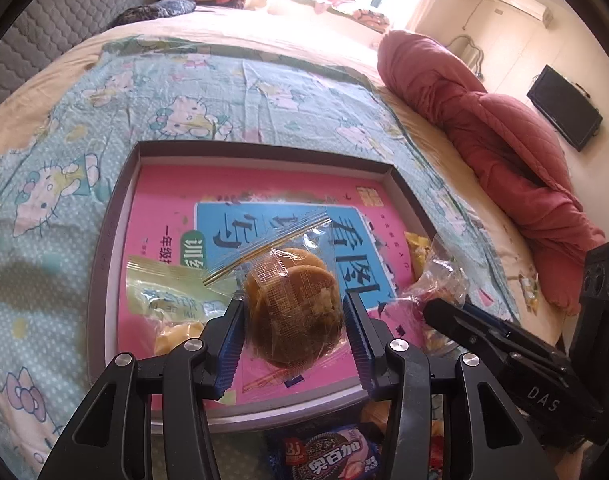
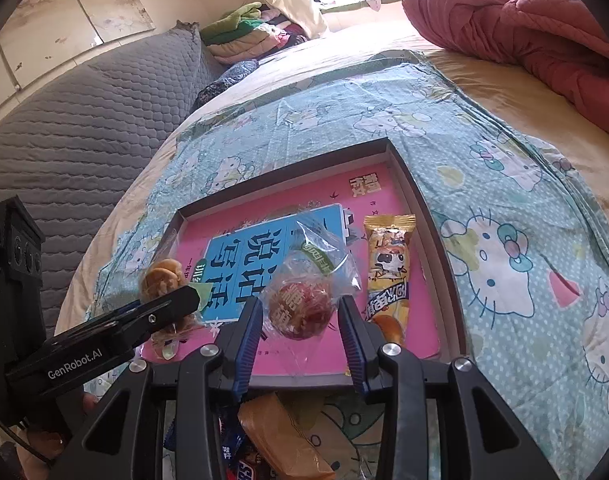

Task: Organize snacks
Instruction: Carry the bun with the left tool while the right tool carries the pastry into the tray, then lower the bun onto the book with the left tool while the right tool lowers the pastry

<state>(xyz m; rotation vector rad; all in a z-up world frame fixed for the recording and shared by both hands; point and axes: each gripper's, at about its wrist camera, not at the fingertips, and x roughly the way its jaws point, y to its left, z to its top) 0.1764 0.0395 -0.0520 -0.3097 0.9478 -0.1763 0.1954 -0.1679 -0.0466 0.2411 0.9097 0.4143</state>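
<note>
A shallow grey box (image 1: 104, 248) with a pink book inside lies on the bed. My left gripper (image 1: 294, 312) is shut on a clear-wrapped pack of brown round cakes (image 1: 292, 308), held over the box; it also shows in the right wrist view (image 2: 162, 280). My right gripper (image 2: 300, 314) is shut on a clear-wrapped red round pastry (image 2: 300, 310), held over the box (image 2: 424, 200). A yellow snack bar packet (image 2: 388, 272) lies in the box at its right side. A pale green packet (image 1: 164, 292) lies in the box at the left.
More snacks lie in front of the box: a blue cookie packet (image 1: 324, 456), an orange-wrapped snack (image 2: 280, 436). A Hello Kitty sheet (image 2: 504, 240) covers the bed. A red quilt (image 1: 484, 128) lies at the right. A grey padded headboard (image 2: 84, 128) stands at the left.
</note>
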